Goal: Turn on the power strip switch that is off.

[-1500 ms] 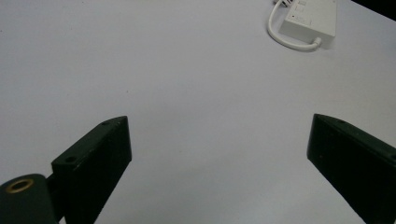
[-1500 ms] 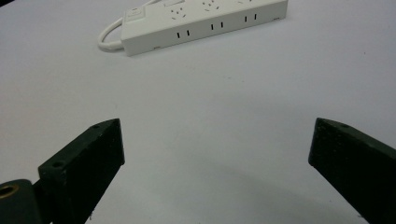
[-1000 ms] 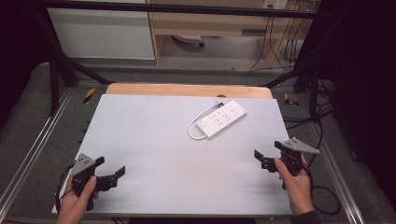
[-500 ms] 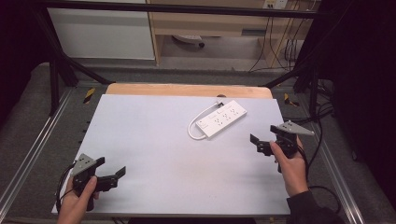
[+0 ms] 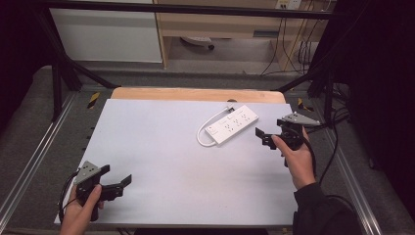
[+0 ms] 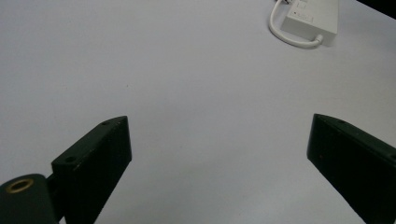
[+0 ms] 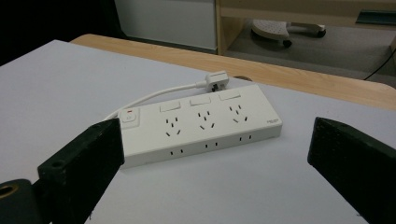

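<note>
The white power strip (image 5: pixel 233 124) lies flat on the grey table top (image 5: pixel 186 161), toward the far right part of the surface, set at a slant. Its white cord (image 5: pixel 203 133) loops out from the near-left end of the strip and curls back along its far side; the plug (image 7: pixel 215 77) rests on the table just behind the strip. In the right gripper view the strip shows a switch with a red mark at one end and three socket groups along its top. Small print near the opposite end is too fine to read.

The right gripper (image 5: pixel 268 136) is held just beside the strip's right end, not touching it. Its jaws stand wide apart with nothing between them; in the right gripper view both jaw tips are cut off by the lower edge of the frame, and the strip lies beyond them in the gap.

The left gripper (image 5: pixel 121 183) is well apart from the strip, at the near-left corner of the table. Its jaws are also spread and empty. In the left gripper view only one end of the strip (image 6: pixel 312 17) and the cord loop appear; the rest is cut off by the top edge. The person's hands cover each gripper's handle.
</note>
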